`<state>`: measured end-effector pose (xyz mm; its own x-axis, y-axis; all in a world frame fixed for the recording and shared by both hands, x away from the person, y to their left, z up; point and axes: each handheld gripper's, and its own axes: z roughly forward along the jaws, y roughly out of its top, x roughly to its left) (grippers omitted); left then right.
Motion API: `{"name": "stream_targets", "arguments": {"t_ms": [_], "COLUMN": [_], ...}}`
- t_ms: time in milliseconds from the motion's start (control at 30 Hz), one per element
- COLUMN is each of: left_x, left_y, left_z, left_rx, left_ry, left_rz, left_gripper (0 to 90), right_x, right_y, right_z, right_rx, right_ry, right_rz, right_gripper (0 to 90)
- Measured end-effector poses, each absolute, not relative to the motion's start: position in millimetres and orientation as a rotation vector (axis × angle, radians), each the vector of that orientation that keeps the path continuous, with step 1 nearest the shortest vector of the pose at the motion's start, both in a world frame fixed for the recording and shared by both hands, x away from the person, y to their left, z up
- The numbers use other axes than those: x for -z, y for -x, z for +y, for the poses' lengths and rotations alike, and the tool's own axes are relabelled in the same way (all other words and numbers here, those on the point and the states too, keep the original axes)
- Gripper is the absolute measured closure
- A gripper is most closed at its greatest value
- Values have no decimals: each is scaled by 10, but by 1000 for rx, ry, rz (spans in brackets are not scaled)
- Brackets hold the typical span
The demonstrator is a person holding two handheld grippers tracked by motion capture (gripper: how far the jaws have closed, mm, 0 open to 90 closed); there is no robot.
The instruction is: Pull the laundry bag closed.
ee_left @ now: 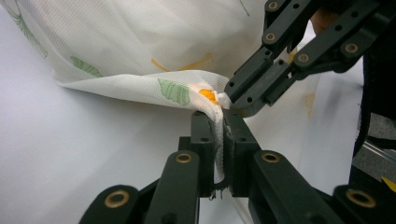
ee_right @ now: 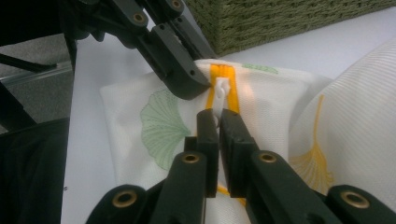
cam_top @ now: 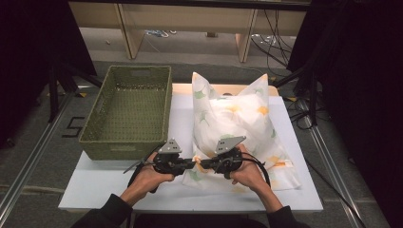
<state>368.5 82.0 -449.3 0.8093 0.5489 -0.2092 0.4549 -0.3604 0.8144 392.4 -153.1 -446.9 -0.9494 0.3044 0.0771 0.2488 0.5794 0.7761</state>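
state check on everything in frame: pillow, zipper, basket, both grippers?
pillow: in its leaf-print cover, lying on the white table, its near corner pinched by both grippers
zipper pull: white, on the orange zipper, held at the cover's corner
basket: empty, upright, left of the pillow
left gripper: shut on the cover's edge beside the zipper
right gripper: shut on the zipper pull

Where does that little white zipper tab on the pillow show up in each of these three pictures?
High view: too small to make out; it lies where the two grippers meet at the pillow's near-left corner.
Left gripper view: a white bit at centre-right, beside the orange zipper, under the right gripper.
Right gripper view: the zipper tab at centre, pinched by the jaws.
Shared landmark: the corner of the pillow cover printed with green leaves, held by the left gripper.
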Motion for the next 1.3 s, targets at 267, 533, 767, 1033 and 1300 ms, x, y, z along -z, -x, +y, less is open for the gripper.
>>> {"name": "stream_targets", "arguments": {"t_ms": [267, 533, 767, 1033, 1300], "left_x": [4484, 4478, 4479, 4475, 4473], "left_y": [-3671, -3668, -3655, -3663, -3660], "left_z": [811, 804, 796, 800, 797], "left_rx": [-147, -152, -167, -167, -177], "left_ry": [-2024, -2034, -2038, -2045, -2057], "left_rz": [736, 720, 727, 720, 699], "left_gripper": [835, 842, 845, 849, 854], "right_x": [4456, 4413, 4404, 4385, 4391], "right_y": [-3915, -3921, -3923, -3932, -3945], "right_z": [-1546, -1585, -1609, -1617, -1617], "right_rx": [-1350, -1377, -1395, -1450, -1483], "right_ry": [-519, -546, -586, -570, -591], "right_rz": [2739, 2731, 2712, 2667, 2653], "right_gripper": [900, 900, 900, 900, 900]}}
